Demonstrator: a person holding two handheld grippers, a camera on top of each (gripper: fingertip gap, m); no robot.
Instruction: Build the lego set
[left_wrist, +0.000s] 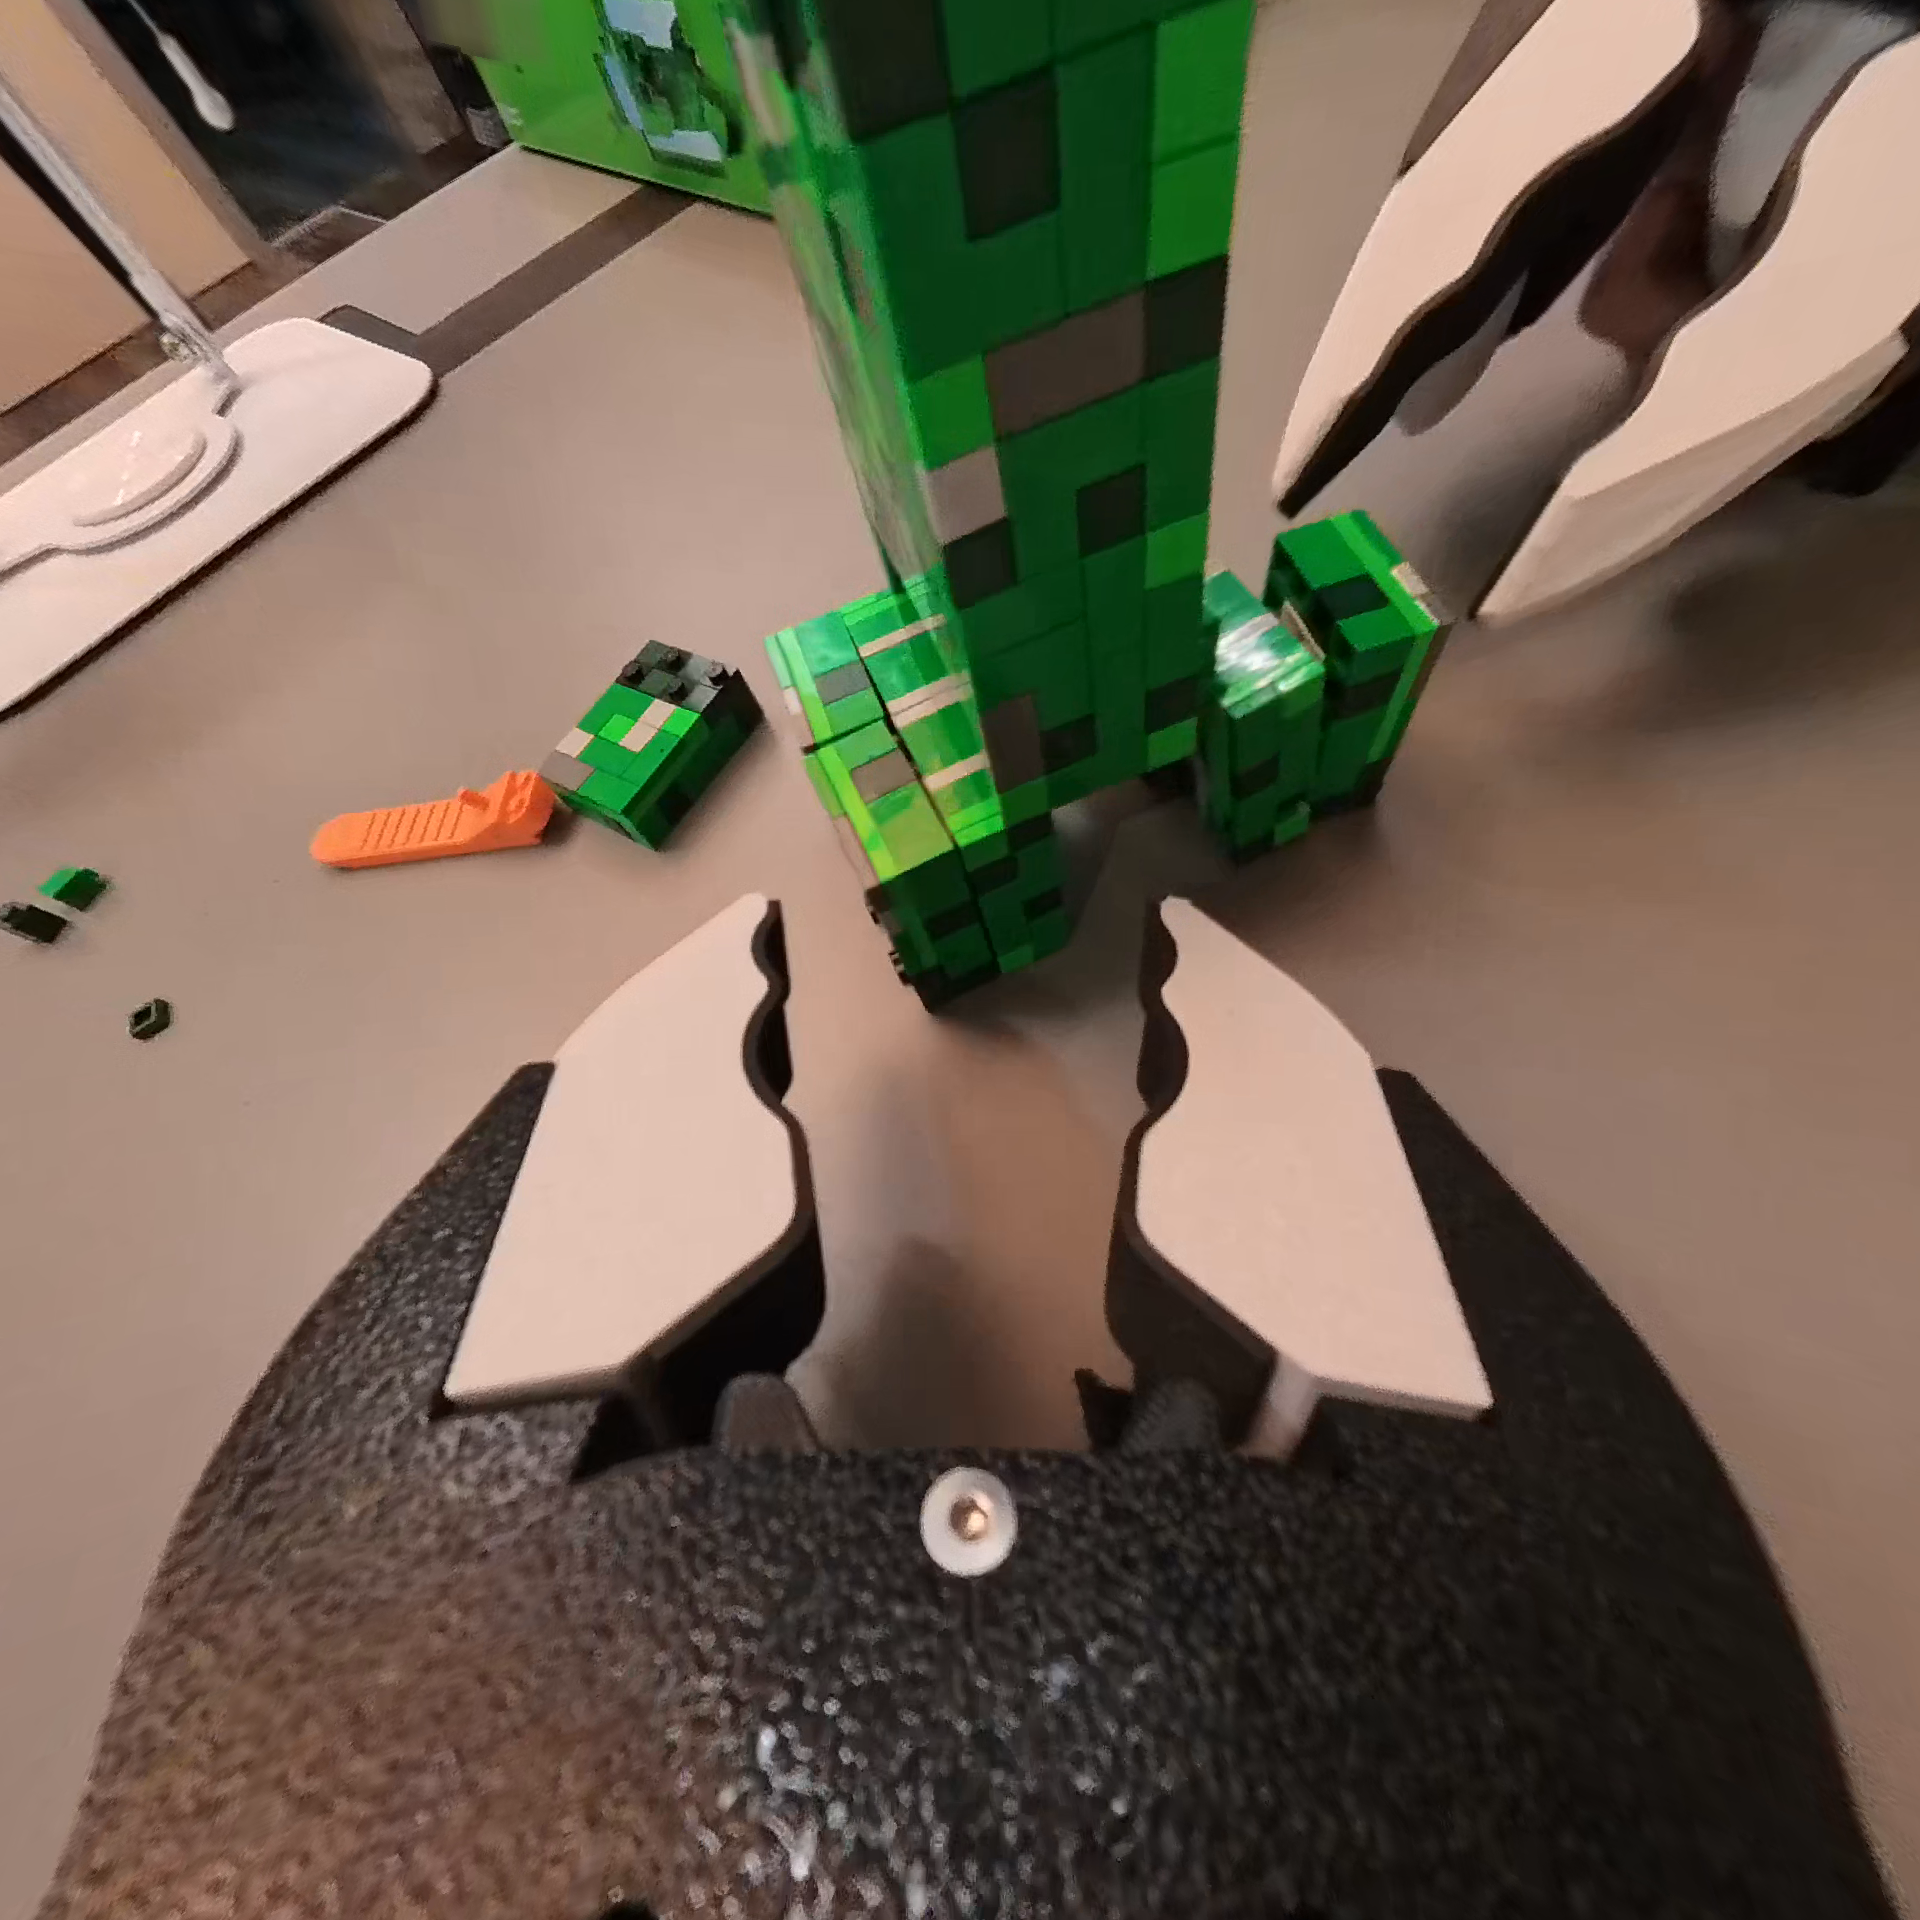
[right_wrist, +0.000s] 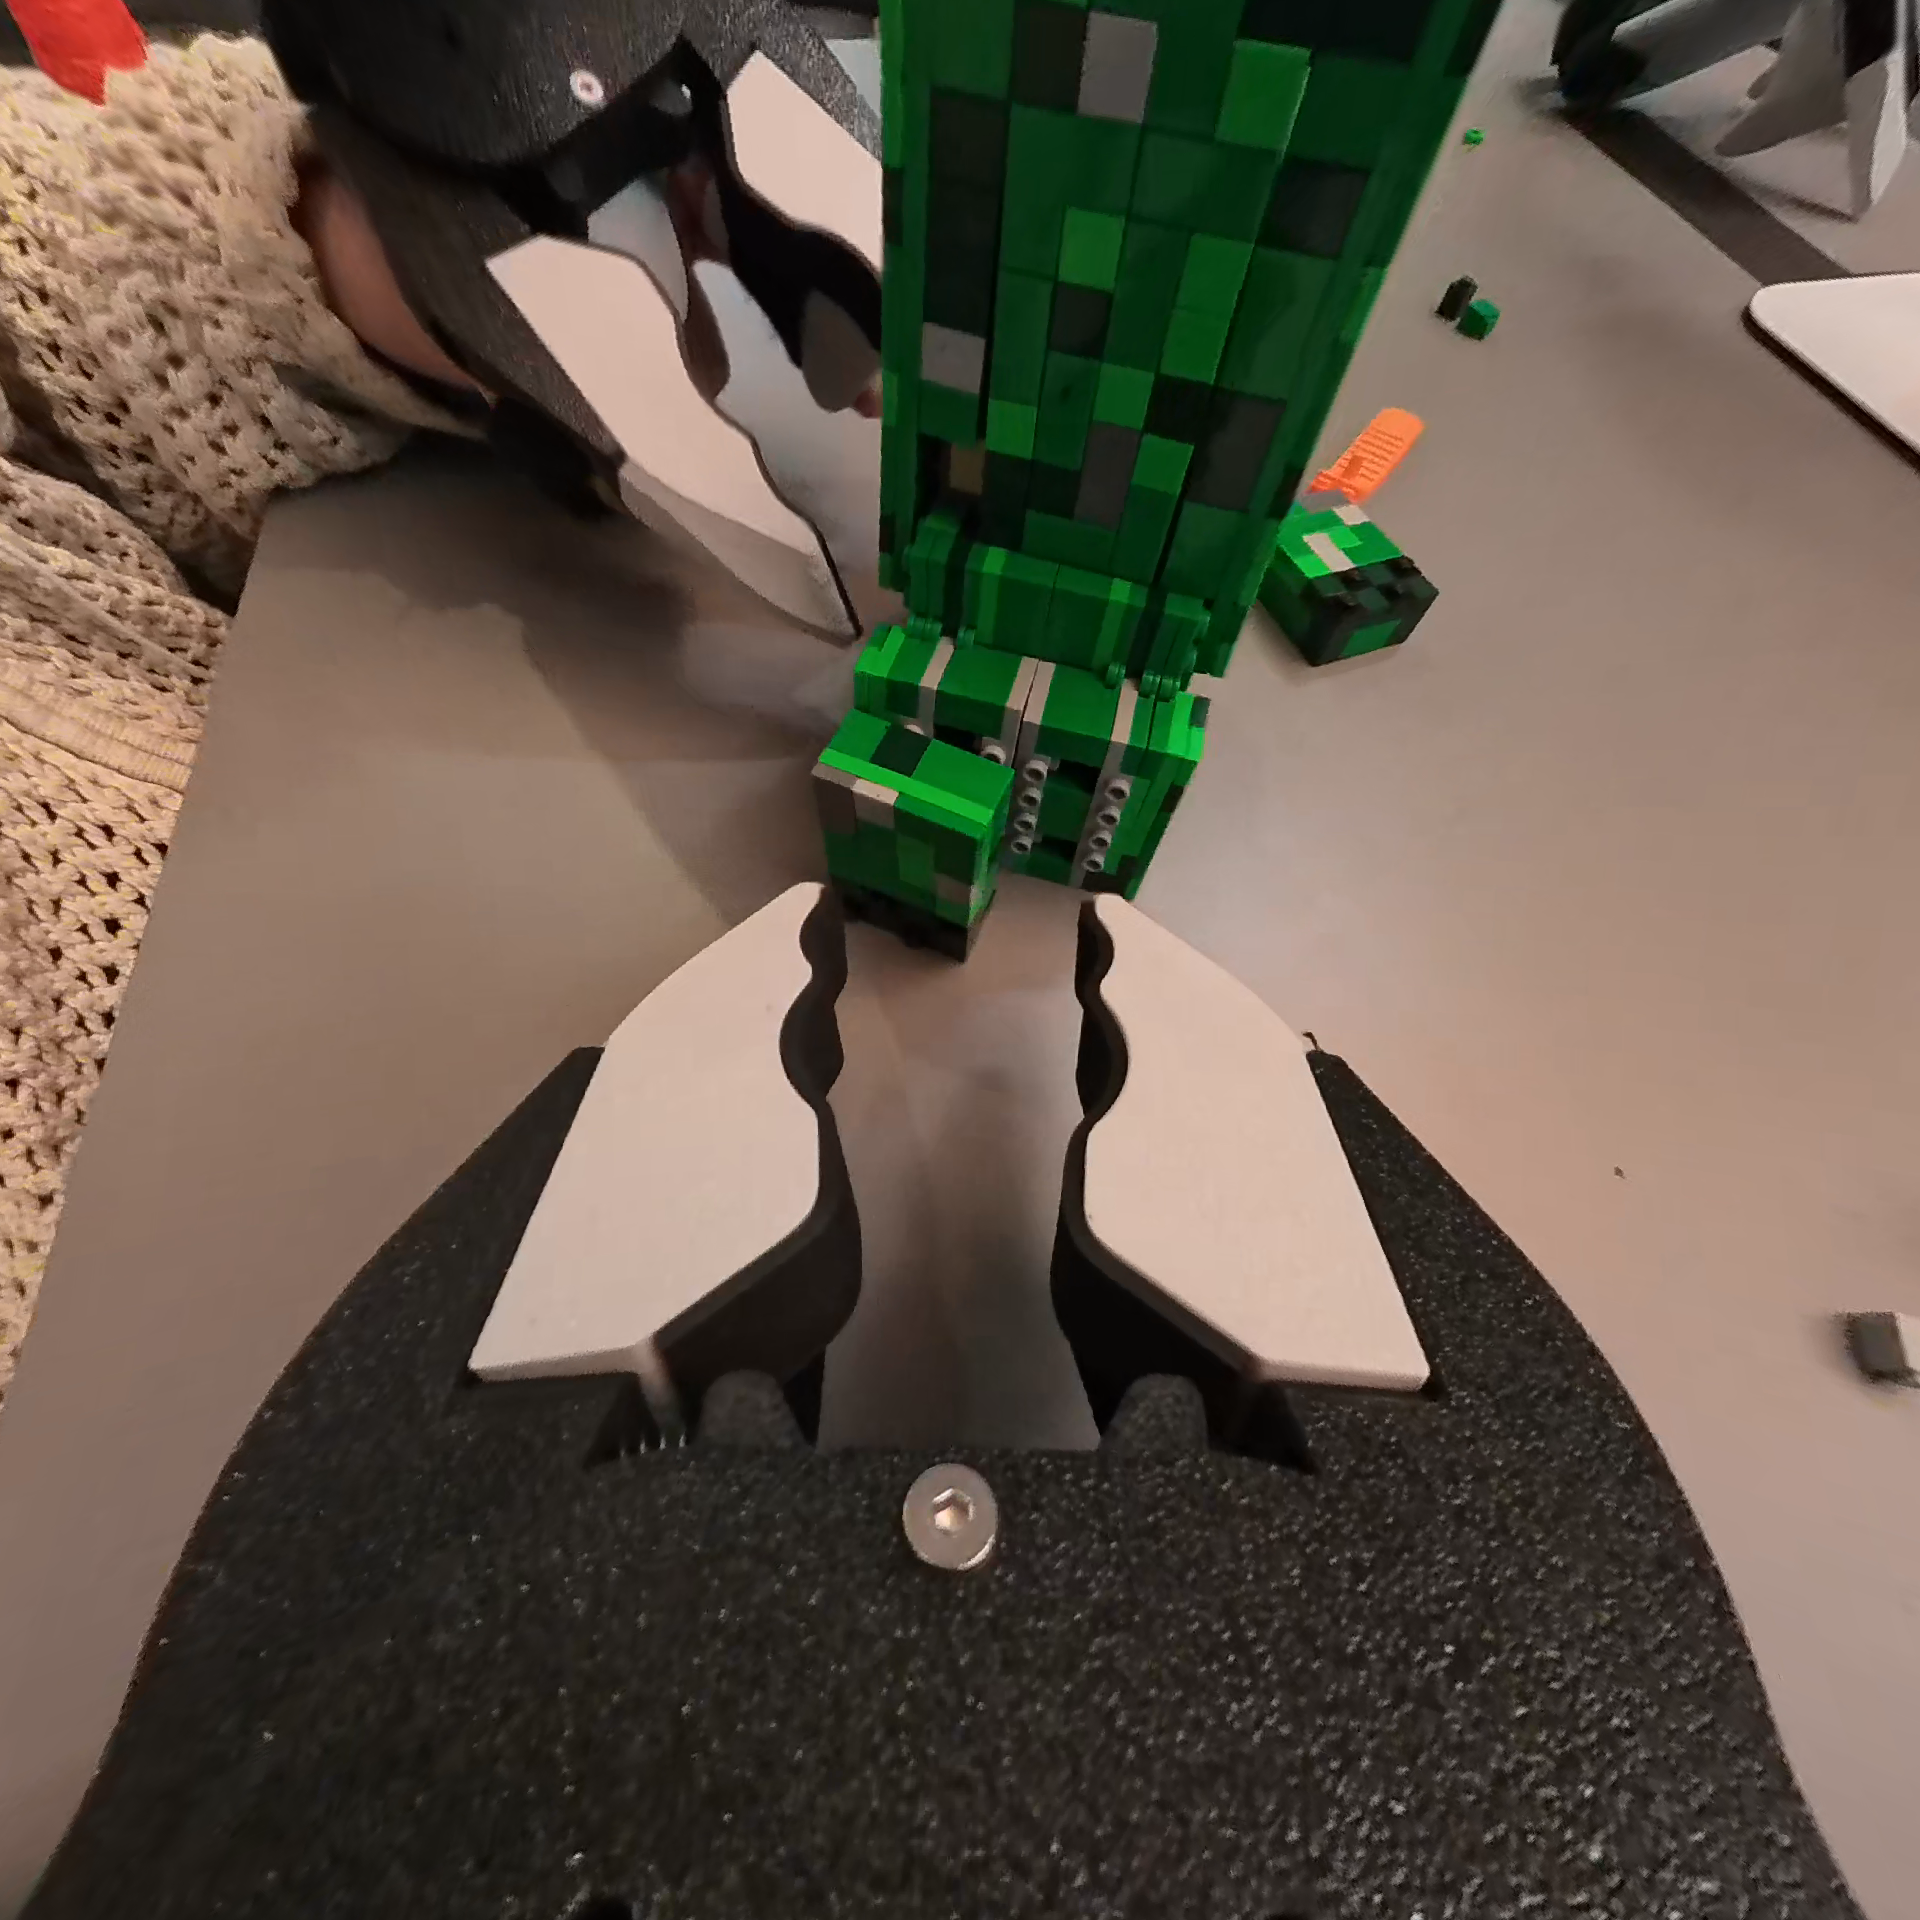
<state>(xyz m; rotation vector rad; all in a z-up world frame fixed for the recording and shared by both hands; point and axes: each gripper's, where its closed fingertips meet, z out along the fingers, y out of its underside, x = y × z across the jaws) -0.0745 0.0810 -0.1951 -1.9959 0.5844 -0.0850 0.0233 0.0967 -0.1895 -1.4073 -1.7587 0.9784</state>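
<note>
The left tool (left_wrist: 961, 940) is spread wide and holds nothing; just ahead of its tips stands the tall green model (left_wrist: 1039, 416) on the surface (left_wrist: 416, 1039), with one block foot (left_wrist: 966, 914) nearest and almost touching the gap between the fingers. The right tool (right_wrist: 956, 925) is also wide and empty, and the model's opposite foot (right_wrist: 909, 831) sits right at its left fingertip. In that view, bare grey studs (right_wrist: 1101, 821) show on the neighbouring foot, so I judge a cover piece is missing there. A loose foot block (left_wrist: 649, 743) lies ahead and to the left of the left tool, touching an orange separator (left_wrist: 426, 831), with small bits (left_wrist: 62, 899) farther left.

The risk is the model's height on narrow feet: a push from either tool at foot level, or an uneven squeeze from only one side, would likely tip it or twist a foot off its joint. Pressing a piece onto the studs sideways without bracing the other side could slide the whole model across the surface.
</note>
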